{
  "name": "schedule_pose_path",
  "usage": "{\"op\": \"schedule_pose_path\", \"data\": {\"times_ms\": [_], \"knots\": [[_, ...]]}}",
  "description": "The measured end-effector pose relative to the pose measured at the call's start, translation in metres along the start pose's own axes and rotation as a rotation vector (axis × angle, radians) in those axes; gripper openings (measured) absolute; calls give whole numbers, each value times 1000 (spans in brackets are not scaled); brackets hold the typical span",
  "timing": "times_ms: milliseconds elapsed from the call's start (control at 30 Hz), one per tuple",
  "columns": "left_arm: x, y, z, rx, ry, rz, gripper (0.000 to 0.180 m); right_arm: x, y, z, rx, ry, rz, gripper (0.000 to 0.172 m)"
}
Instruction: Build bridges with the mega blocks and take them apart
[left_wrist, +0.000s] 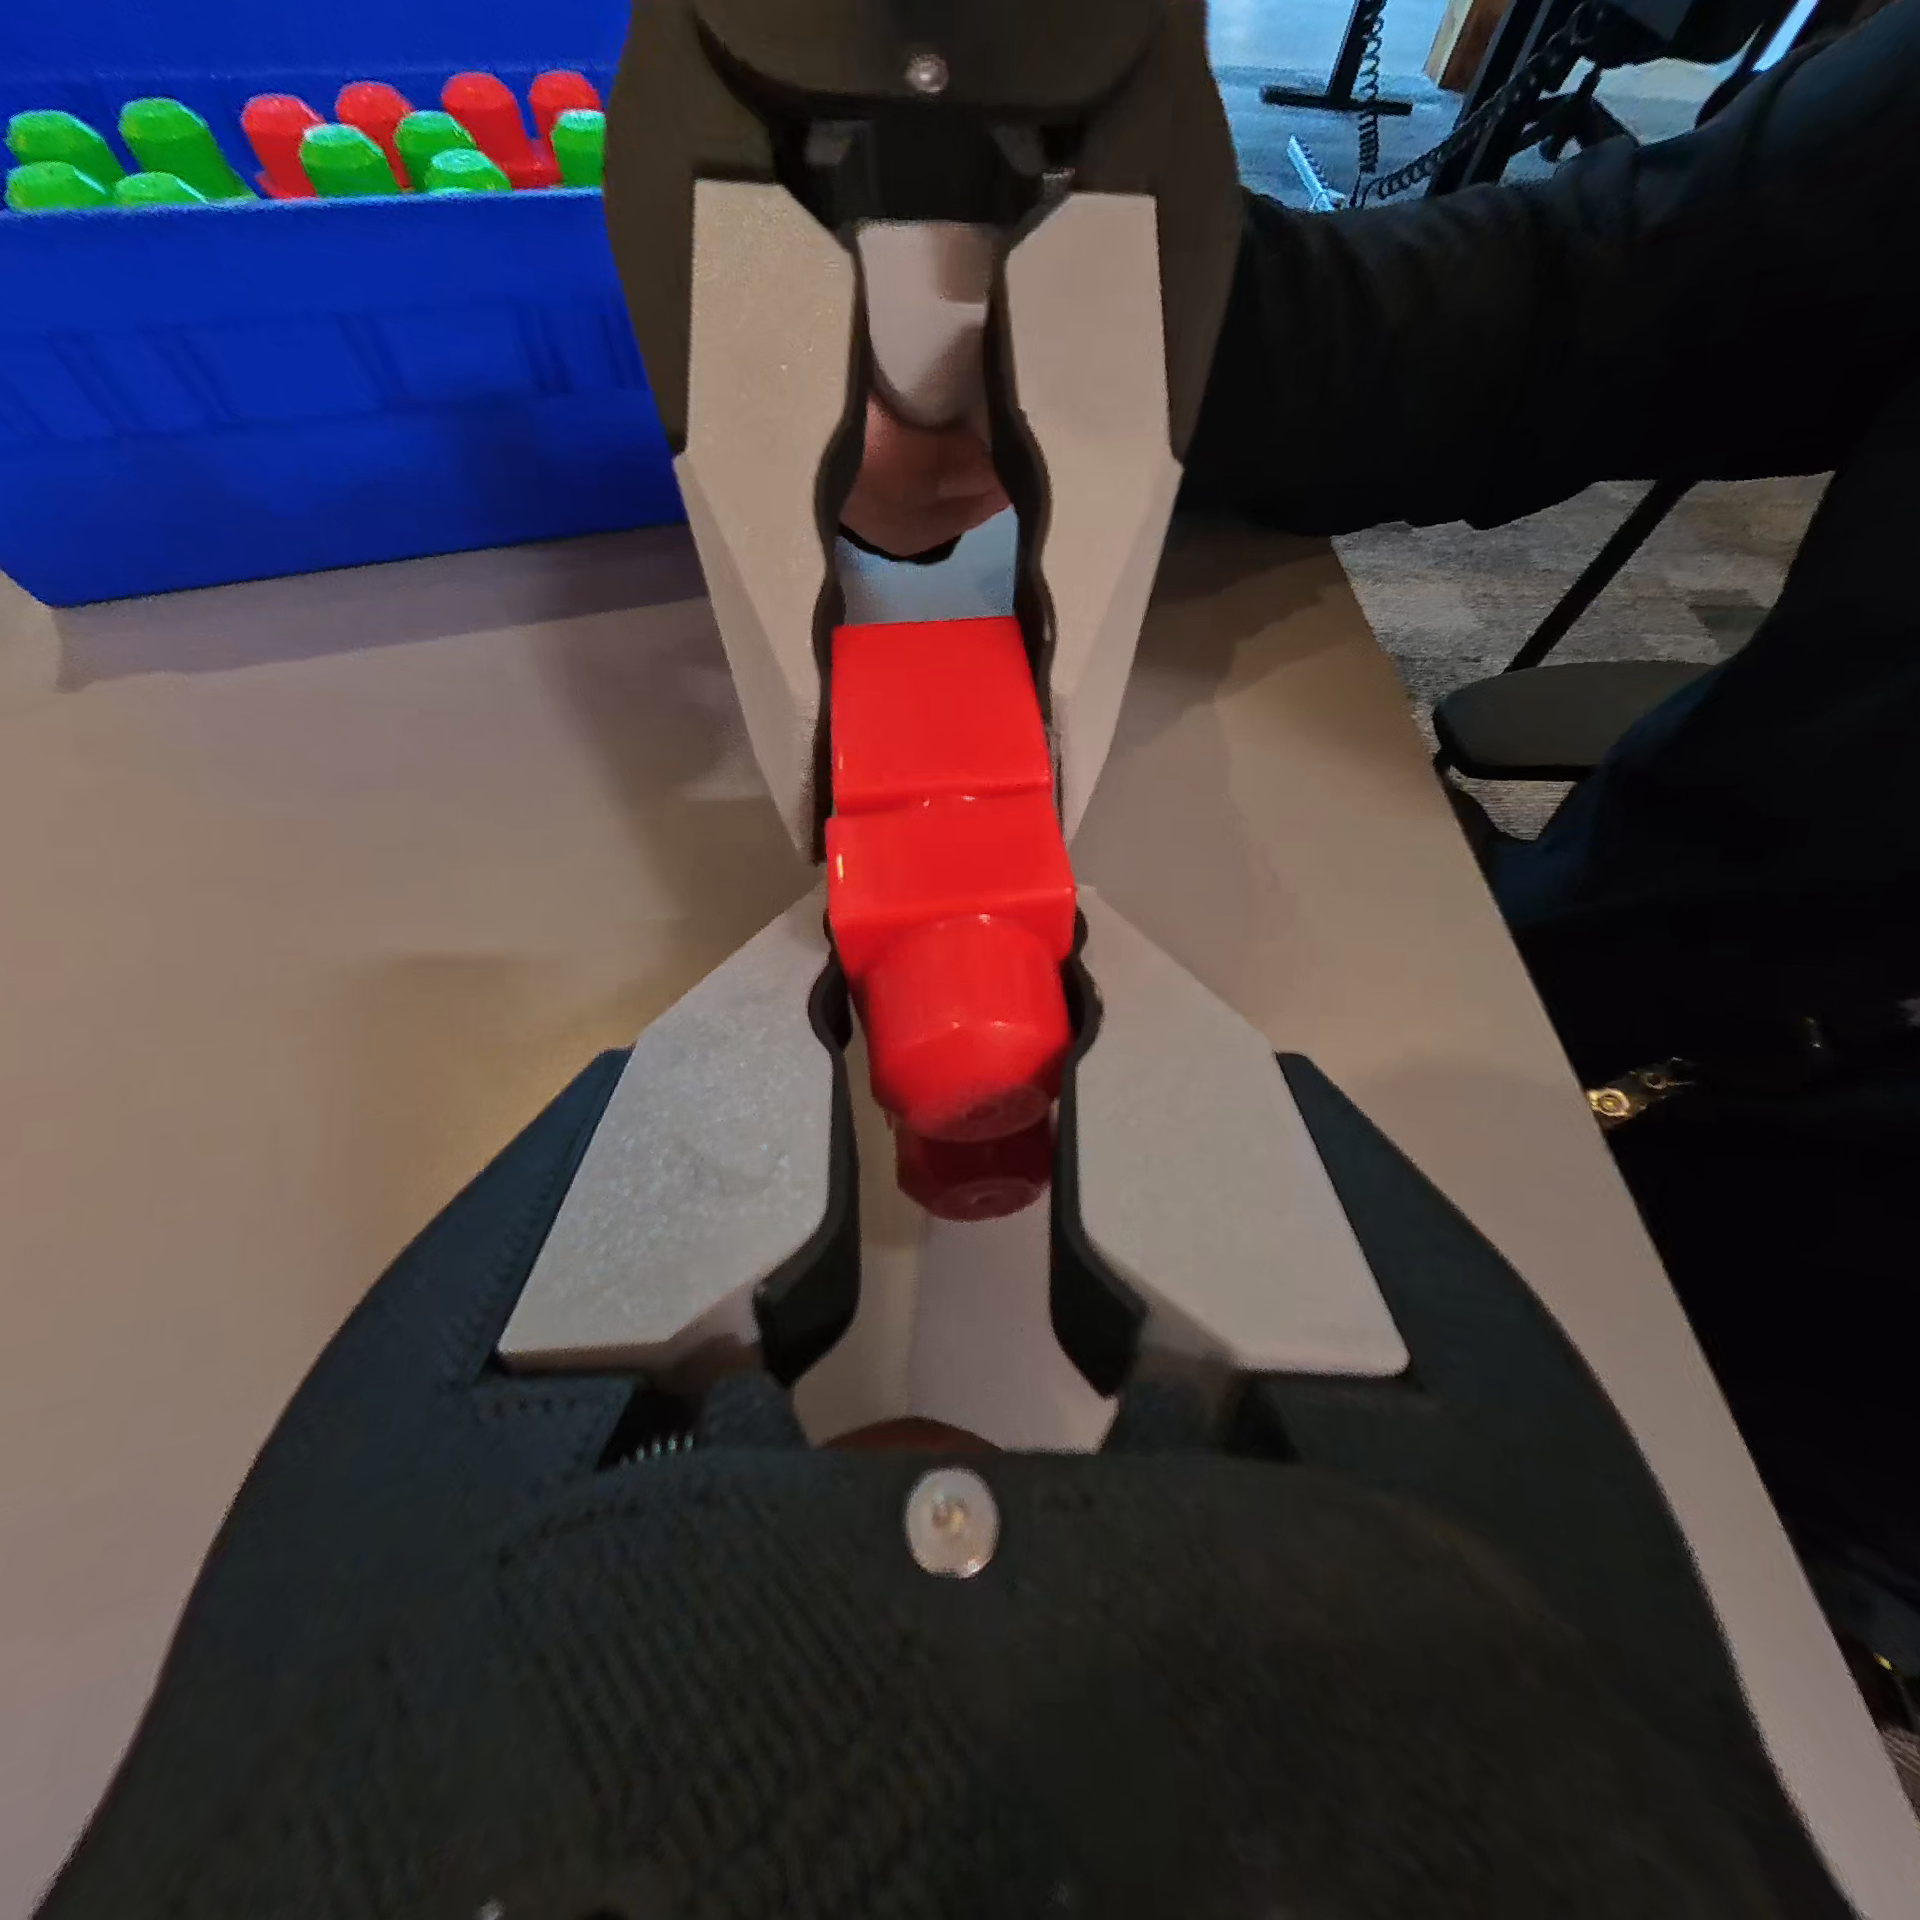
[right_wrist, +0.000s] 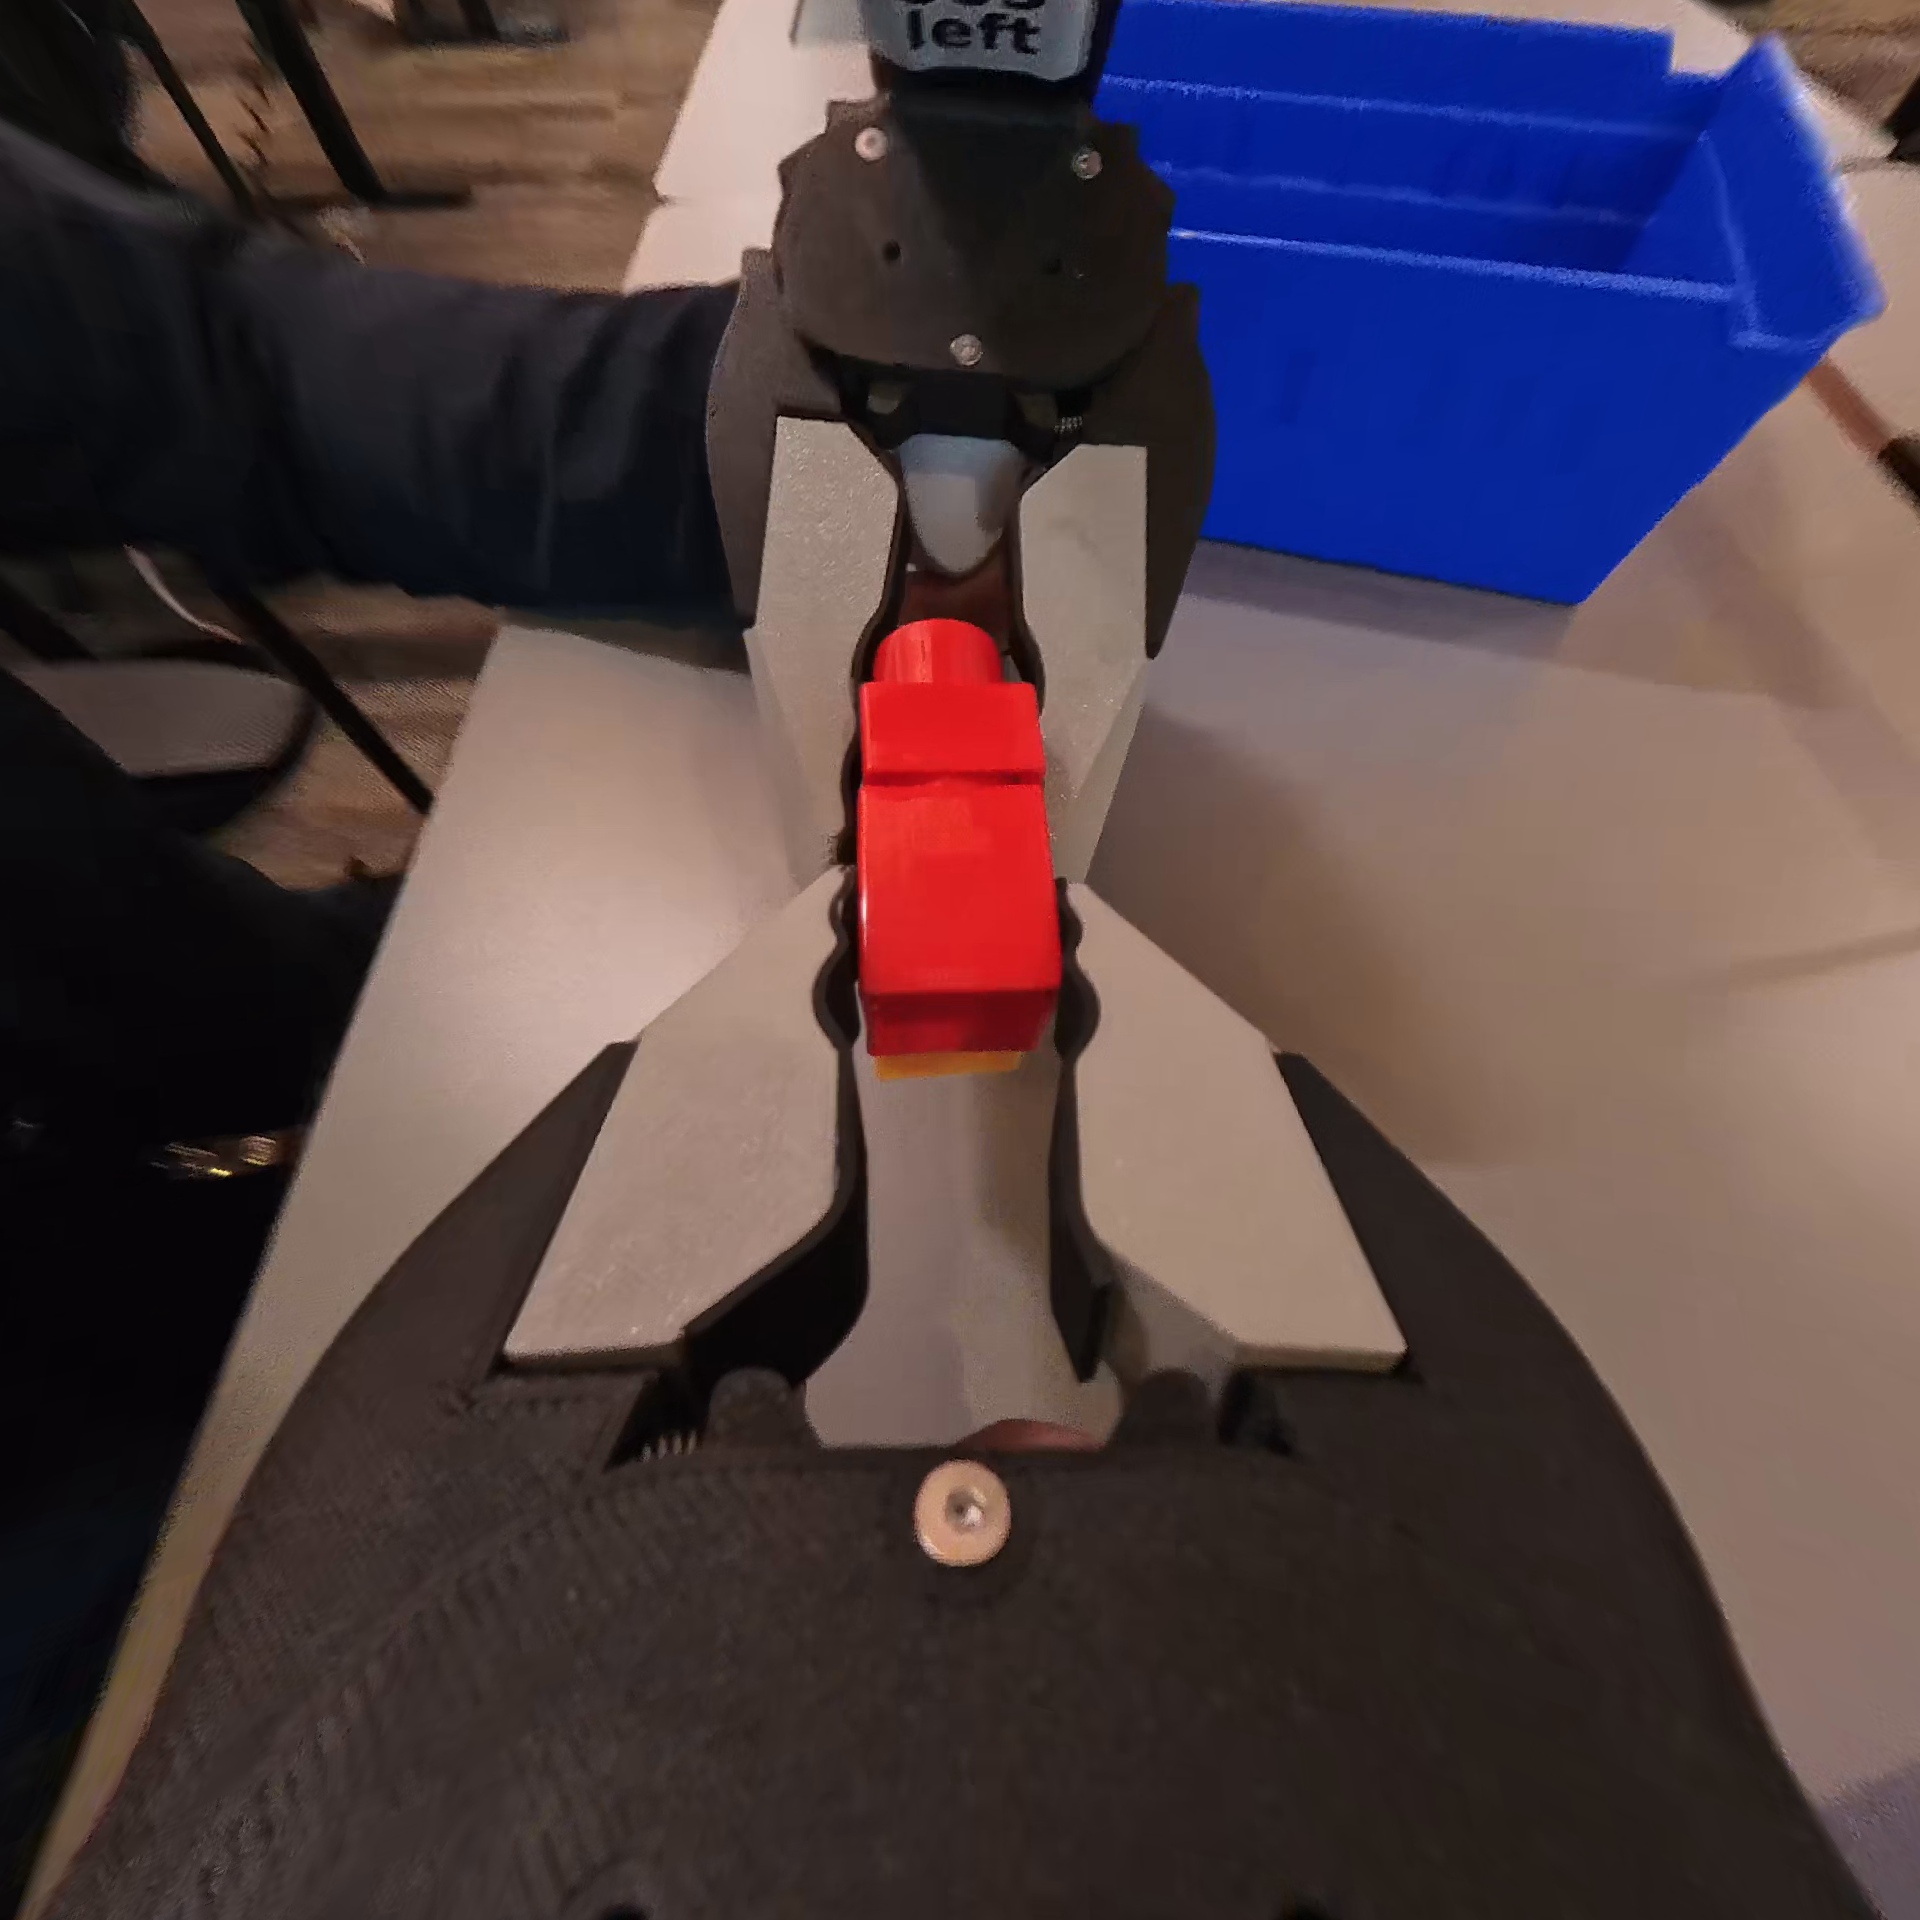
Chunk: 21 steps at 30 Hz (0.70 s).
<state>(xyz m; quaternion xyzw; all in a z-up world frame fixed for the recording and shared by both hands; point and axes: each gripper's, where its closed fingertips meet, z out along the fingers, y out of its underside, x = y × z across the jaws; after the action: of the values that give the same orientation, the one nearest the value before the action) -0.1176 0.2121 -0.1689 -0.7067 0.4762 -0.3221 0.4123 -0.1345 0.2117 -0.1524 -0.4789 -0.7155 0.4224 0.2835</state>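
Note:
Two red mega blocks are joined end to end and held in the air between my two grippers, which face each other over the table. In the left wrist view, my left gripper (left_wrist: 951, 987) is shut on the near red block (left_wrist: 951, 873), whose stud (left_wrist: 956, 1029) points back at the camera. The right gripper (left_wrist: 935, 727) grips the far red block (left_wrist: 935, 707). In the right wrist view, my right gripper (right_wrist: 956, 956) is shut on the near red block (right_wrist: 951, 904). The left gripper (right_wrist: 951, 727) holds the far block (right_wrist: 951, 722). A thin seam shows between the blocks.
A blue bin (left_wrist: 312, 395) at the back left of the table (left_wrist: 312, 935) holds several green and red blocks (left_wrist: 343, 145). It also shows in the right wrist view (right_wrist: 1455, 395). A person's dark sleeve (left_wrist: 1507, 343) and a black chair (left_wrist: 1538, 717) are at the table's edge. Left and right tips are no more than a few centimetres apart.

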Motion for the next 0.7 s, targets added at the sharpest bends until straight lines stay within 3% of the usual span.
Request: {"op": "schedule_pose_path", "data": {"times_ms": [100,233,333,433,567,700], "knots": [[1,-3,-3,8,-17,28,35,-1,-5,0,9,25,-49,32],[1,-2,-1,4,-3,9,35,-2,-6,1,77,-90,114,32],[0,5,1,-28,-6,6,34,-1,0,4,88,-123,174,33],[0,-4,-1,28,6,-17,34,0,-10,-1,178,-142,200,32],[-1,4,2,-22,-23,32,34,-1,-2,4,74,-60,50,32],[-4,2,1,-2,-30,24,34,2,-3,4,92,-6,-11,33]]}}
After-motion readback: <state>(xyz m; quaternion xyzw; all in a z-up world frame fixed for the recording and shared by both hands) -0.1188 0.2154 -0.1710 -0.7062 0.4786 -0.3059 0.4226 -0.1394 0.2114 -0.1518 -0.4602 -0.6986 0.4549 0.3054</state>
